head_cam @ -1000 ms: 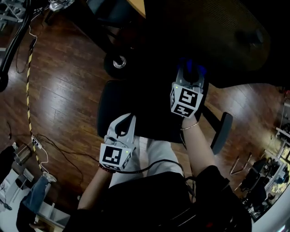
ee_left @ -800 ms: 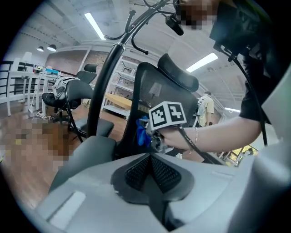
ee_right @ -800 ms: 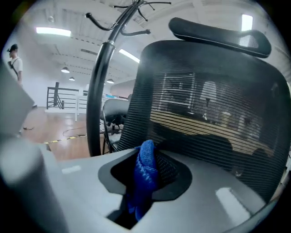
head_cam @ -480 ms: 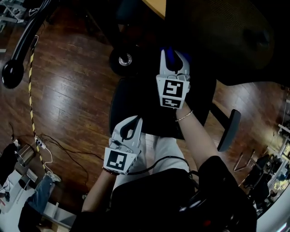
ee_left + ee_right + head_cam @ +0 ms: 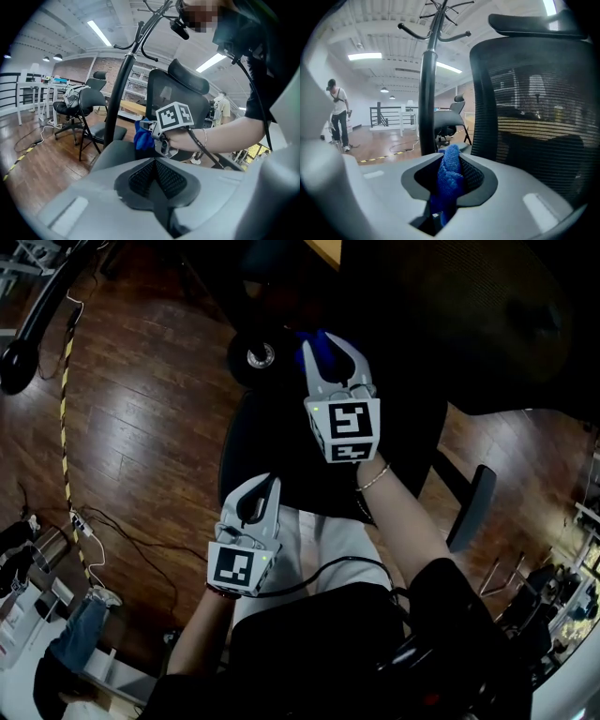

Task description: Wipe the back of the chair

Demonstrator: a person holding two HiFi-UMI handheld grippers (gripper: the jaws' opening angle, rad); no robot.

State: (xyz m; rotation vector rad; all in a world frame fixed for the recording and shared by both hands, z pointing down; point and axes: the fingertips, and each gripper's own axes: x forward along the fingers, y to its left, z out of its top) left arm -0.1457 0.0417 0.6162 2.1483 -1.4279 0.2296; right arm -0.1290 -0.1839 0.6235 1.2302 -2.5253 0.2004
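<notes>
The black office chair shows its mesh back point(image 5: 469, 324) at the head view's upper right and its seat point(image 5: 272, 446) in the middle. My right gripper point(image 5: 330, 348) is shut on a blue cloth point(image 5: 319, 339) and hovers over the seat's far edge, left of the back. In the right gripper view the blue cloth point(image 5: 450, 180) bulges from the jaws, with the mesh back point(image 5: 534, 108) close on the right, apart from it. My left gripper point(image 5: 260, 488) is shut on nothing, low over the seat's near edge; from the left gripper point(image 5: 155, 161) I see the cloth point(image 5: 142, 136).
A coat stand pole point(image 5: 427, 93) rises just left of the chair back. A chair armrest point(image 5: 466, 507) sticks out at the right, and a caster wheel point(image 5: 258, 355) lies beyond the seat. Cables point(image 5: 66, 409) run along the wooden floor at the left. Another chair point(image 5: 86, 101) and a person point(image 5: 338, 115) stand farther off.
My right gripper with the blue cloth has moved left and farther out, away from the chair back. The left gripper has barely shifted.
</notes>
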